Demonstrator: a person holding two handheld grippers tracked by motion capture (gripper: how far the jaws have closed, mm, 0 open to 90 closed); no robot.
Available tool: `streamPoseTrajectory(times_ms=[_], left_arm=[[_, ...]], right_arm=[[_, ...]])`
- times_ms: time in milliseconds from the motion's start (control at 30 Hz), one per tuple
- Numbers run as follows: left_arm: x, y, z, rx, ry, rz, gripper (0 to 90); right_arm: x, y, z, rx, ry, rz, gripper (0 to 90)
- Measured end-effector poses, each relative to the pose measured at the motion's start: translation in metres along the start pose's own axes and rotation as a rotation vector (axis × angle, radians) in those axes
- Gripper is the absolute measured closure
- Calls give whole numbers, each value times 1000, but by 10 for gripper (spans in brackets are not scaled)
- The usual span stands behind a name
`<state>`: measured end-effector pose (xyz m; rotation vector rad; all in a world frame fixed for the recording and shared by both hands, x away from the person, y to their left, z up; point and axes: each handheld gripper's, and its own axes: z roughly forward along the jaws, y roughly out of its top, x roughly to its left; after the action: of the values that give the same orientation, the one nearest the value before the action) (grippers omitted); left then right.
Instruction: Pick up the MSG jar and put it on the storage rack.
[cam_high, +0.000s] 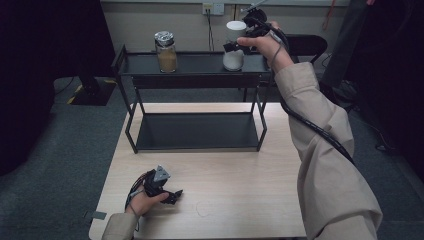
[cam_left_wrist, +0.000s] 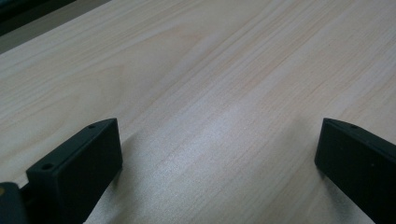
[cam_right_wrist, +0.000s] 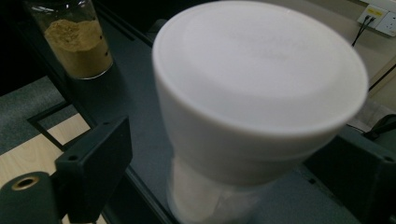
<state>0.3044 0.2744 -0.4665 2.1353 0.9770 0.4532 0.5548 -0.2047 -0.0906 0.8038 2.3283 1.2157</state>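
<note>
the white-lidded jar (cam_high: 234, 46) stands at the right end of the rack's top shelf (cam_high: 200, 64), with the right gripper (cam_high: 239, 44) around its body, jaws spread and not yet pressing. it looks like smooth glass half full of white powder: fairly heavy, slippery and breakable, best taken on the body below the lid. no label or writing is readable; the left gripper (cam_high: 171, 196) rests released on the table (cam_high: 240, 200).

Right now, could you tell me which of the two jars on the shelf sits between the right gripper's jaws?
The white-lidded jar, not the silver-lidded jar of brown powder.
</note>
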Motion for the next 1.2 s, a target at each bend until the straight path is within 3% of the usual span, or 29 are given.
streamPoseTrajectory(times_ms=[133,533,767,1200], left_arm=[[0,0,0,0,0,0,0],[1,2,2,2,3,-2,0],[1,2,2,1,3,-2,0],[1,2,2,2,3,-2,0]], right_arm=[[2,-7,-3,-7,13,-18,0],[9,-33,-24,-26,39,-51,0],[13,-60,-34,-28,61,-59,0],[20,-107,-37,-43,127,-55,0]])
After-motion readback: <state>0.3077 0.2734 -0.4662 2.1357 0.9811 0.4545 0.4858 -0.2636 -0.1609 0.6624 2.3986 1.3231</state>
